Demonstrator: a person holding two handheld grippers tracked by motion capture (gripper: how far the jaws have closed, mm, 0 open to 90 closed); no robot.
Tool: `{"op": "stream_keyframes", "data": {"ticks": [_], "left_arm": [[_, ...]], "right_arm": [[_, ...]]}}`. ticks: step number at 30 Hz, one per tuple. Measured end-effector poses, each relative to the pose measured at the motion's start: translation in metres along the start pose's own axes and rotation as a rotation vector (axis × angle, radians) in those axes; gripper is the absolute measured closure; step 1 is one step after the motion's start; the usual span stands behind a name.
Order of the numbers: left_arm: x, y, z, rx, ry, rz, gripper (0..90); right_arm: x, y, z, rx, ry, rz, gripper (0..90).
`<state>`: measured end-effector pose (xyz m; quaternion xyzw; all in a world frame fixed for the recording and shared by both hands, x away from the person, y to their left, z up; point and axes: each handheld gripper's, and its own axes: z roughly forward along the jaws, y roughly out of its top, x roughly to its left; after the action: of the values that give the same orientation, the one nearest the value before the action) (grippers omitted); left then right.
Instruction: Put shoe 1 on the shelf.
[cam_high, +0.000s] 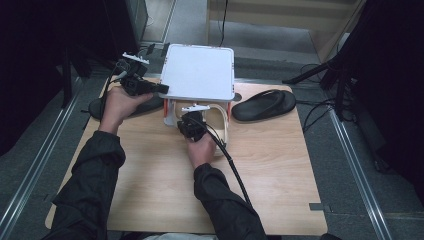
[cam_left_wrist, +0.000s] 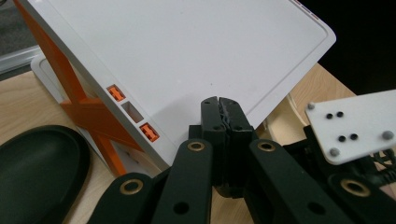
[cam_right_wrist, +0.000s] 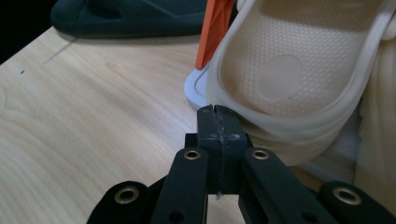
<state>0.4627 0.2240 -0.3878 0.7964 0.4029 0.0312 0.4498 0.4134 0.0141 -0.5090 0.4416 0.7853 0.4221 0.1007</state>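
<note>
The right gripper (cam_right_wrist: 218, 112) has its two black jaws pressed fully together with nothing between them. Its tip sits at the heel rim of a cream sandal (cam_right_wrist: 299, 70), which lies sole-side down on the lower shelf of a small white rack (cam_high: 200, 70) with orange side braces; whether the tip touches the rim is hard to tell. In the high view the right hand (cam_high: 202, 150) reaches forward from the bottom, forearm in a dark sleeve, pointing the right gripper (cam_high: 192, 120) into the open front of the rack.

The left gripper (cam_left_wrist: 223, 105) is likewise closed tight and holds nothing. Its tip lies at the edge of the rack's flat white top (cam_left_wrist: 196, 51). The left hand (cam_high: 117, 102) is stretched out to the rack's left side, wrist bent inward, so the left gripper (cam_high: 162, 89) points across at the rack's top edge.

A black sandal (cam_high: 264, 105) lies on the wooden table (cam_high: 280, 170) just right of the rack. Another black sandal (cam_left_wrist: 37, 172) lies left of the rack, under the left hand.
</note>
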Motion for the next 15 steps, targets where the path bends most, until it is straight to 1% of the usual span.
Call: {"op": "stream_keyframes", "data": {"ticks": [3, 6, 12, 15], "left_arm": [[0.000, 0.000, 0.000, -0.002, 0.001, 0.000, 90.0], [0.000, 0.000, 0.000, -0.001, 0.001, 0.000, 90.0], [-0.002, 0.000, 0.000, -0.001, 0.010, -0.002, 90.0], [-0.002, 0.001, 0.000, 0.002, 0.012, -0.008, 90.0]], "right_arm": [[0.002, -0.001, -0.003, 0.004, -0.001, 0.006, 90.0], [0.003, -0.006, -0.012, -0.009, 0.025, 0.015, 90.0], [0.007, -0.016, -0.032, -0.002, 0.062, -0.012, 90.0], [0.008, -0.025, -0.045, 0.004, 0.083, -0.030, 90.0]]}}
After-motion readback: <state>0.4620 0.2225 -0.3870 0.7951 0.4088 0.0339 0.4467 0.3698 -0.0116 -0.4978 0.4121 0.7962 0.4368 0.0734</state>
